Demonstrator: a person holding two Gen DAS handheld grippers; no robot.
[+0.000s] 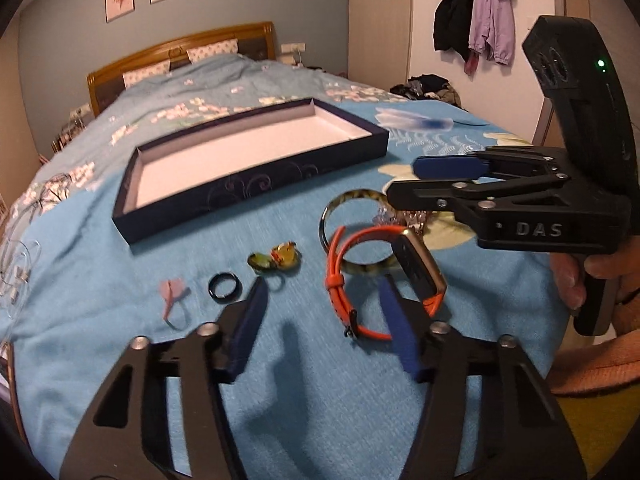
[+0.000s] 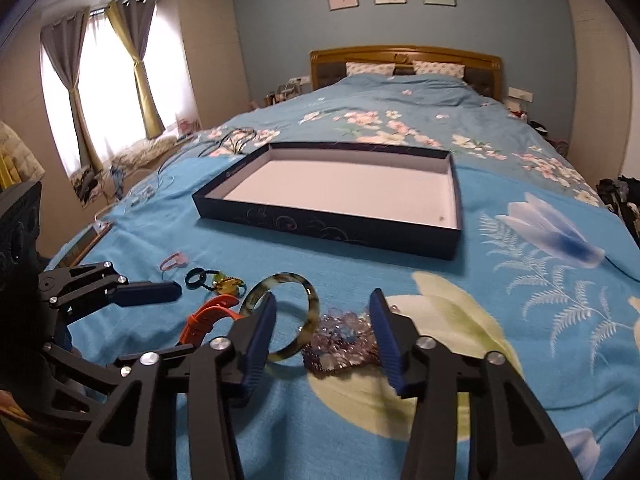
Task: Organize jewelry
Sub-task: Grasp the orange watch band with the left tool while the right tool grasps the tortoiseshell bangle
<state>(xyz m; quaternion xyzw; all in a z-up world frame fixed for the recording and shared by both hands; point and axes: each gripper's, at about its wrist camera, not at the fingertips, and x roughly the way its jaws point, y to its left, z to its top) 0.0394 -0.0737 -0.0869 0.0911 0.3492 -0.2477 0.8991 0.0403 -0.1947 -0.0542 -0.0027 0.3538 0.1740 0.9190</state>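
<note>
A dark blue box point(image 1: 256, 184) with a white bare inside lies on the bed; it also shows in the right wrist view point(image 2: 328, 228). In front of it lie a pink ring point(image 1: 173, 292), a black ring point(image 1: 225, 286), a yellow-green charm point(image 1: 276, 259), an orange watch point(image 1: 384, 276), a mottled bangle point(image 2: 280, 316) and a purple bead bracelet point(image 2: 340, 340). My left gripper point(image 1: 320, 296) is open, low over the bed between black ring and watch. My right gripper point(image 2: 322, 312) is open, its fingers either side of the bangle's right half and the beads.
The blue floral quilt point(image 2: 520, 280) covers the whole bed. Thin cords and clear loops point(image 2: 152, 188) lie at its left edge. Coats point(image 1: 476, 20) hang on the wall at the right. A clothes pile point(image 1: 432, 88) sits beyond the bed.
</note>
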